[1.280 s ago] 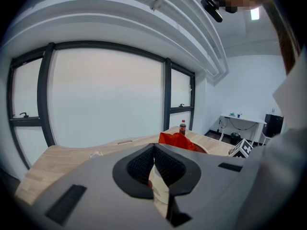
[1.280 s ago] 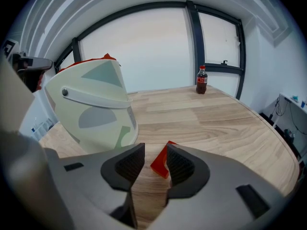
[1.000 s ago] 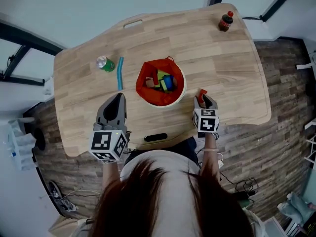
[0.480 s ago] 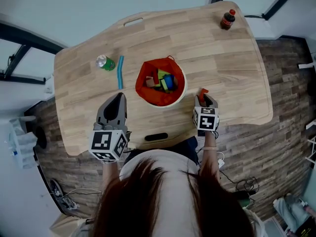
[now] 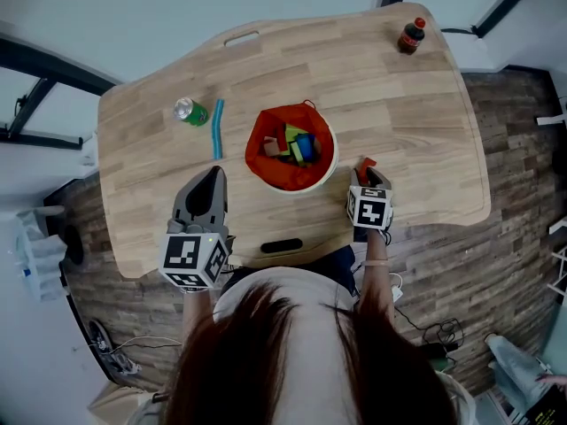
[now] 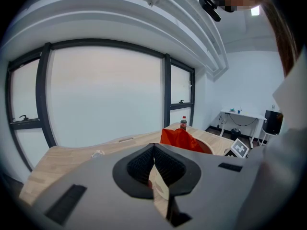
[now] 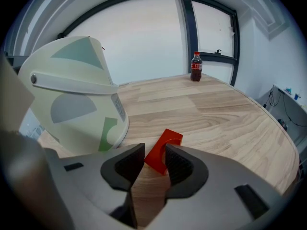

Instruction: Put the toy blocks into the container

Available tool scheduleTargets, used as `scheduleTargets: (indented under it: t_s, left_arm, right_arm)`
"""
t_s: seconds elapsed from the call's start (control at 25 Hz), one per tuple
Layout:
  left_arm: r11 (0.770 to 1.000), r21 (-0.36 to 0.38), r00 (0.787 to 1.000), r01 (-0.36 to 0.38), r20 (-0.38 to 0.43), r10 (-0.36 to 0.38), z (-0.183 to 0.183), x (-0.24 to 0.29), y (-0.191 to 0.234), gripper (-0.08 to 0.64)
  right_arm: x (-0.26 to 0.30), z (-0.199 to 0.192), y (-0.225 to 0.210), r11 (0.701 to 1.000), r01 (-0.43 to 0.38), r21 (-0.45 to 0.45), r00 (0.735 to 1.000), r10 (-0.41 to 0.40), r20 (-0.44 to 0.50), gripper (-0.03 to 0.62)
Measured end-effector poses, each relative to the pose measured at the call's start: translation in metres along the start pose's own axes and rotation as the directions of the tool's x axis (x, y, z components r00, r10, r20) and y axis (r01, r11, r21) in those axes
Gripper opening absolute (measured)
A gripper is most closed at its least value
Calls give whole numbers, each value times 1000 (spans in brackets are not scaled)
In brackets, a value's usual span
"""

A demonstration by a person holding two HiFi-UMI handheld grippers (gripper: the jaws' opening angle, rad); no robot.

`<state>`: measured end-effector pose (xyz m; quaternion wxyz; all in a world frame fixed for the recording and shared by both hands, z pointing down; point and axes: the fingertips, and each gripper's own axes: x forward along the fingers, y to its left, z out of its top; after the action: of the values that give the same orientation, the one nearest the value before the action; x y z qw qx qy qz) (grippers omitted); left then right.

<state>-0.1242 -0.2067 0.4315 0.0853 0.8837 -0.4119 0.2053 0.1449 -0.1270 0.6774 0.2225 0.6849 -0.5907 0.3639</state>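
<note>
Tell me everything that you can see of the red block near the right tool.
The red block is small, flat and smooth, perhaps painted wood. It lies on the wooden table, right of the white container and apart from it. Its near end sits between the open jaws of the right tool; no squeeze shows.

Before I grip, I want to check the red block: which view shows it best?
The right gripper view: the red block lies close up inside the open right claw. The head view shows only its red tip beyond that claw; the left gripper view misses it.
</note>
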Motion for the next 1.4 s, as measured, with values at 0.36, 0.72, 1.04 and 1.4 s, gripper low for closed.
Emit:
scheduleTargets:
  t_s: [0.36,0.72,1.04,1.4]
  left_arm:
    - [1000,-6,1000,-6,9,6,-1,-5,5,9]
    - [1000,-16,1000,4,28,-3,2,-6,-1,9]
    - [999,-34,999,0,51,2,3,-13,-2,9]
    - [998,-57,996,-15,82,20,6,-23,-1,9]
  right_arm:
    - [-2,0,1,1000,7,-3,1000,-7,2,136]
    - [-18,17,4,1000,-10,-20,999,11,53,135]
    - [-30,35,4,999,-16,-41,996,19,89,136]
    - [-44,49,10,997,-27,-70,993,35,114,137]
